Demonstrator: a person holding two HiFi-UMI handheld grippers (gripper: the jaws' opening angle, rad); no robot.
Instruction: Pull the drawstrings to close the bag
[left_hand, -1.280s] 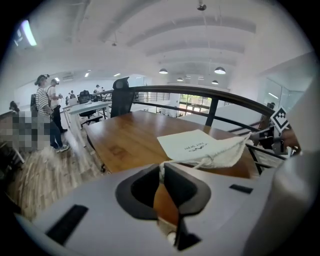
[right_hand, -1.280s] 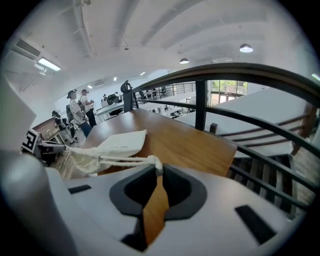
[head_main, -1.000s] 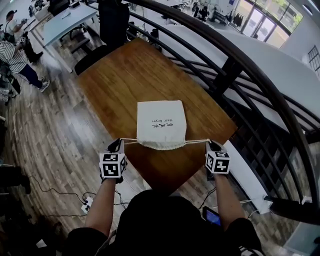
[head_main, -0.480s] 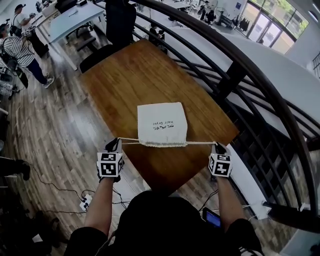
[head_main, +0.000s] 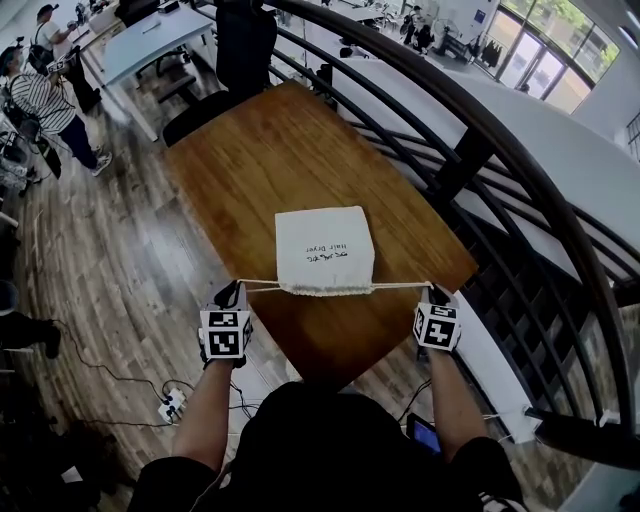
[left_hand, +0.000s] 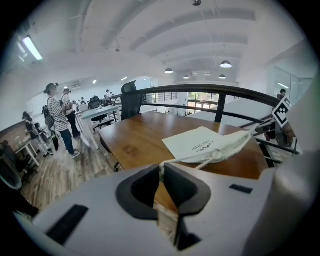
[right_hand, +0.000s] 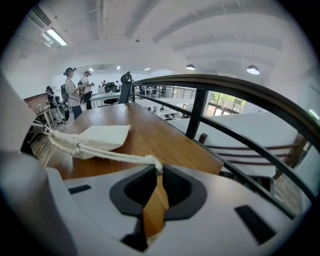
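Both tools are closed on the cords: my left tool (head_main: 238, 288) pinches the left drawstring (head_main: 262, 287) between its jaws, and my right tool (head_main: 430, 291) pinches the right drawstring (head_main: 400, 286) in the same way. In each gripper view I see the end of the cord sitting just at the tips of the jaws. The two drawstrings run tight, almost in one straight line, out of the mouth of the bag (head_main: 323, 250). This mouth is gathered into folds and points toward me. The bag is of cream cloth and lies flat on the table (head_main: 260, 150), close to the near edge, with small dark print on top. Beyond the table, on my right, a black railing (head_main: 470, 150) curves past. On my left is the wooden floor (head_main: 110, 250), and far off some people (head_main: 45, 100) stand near desks.
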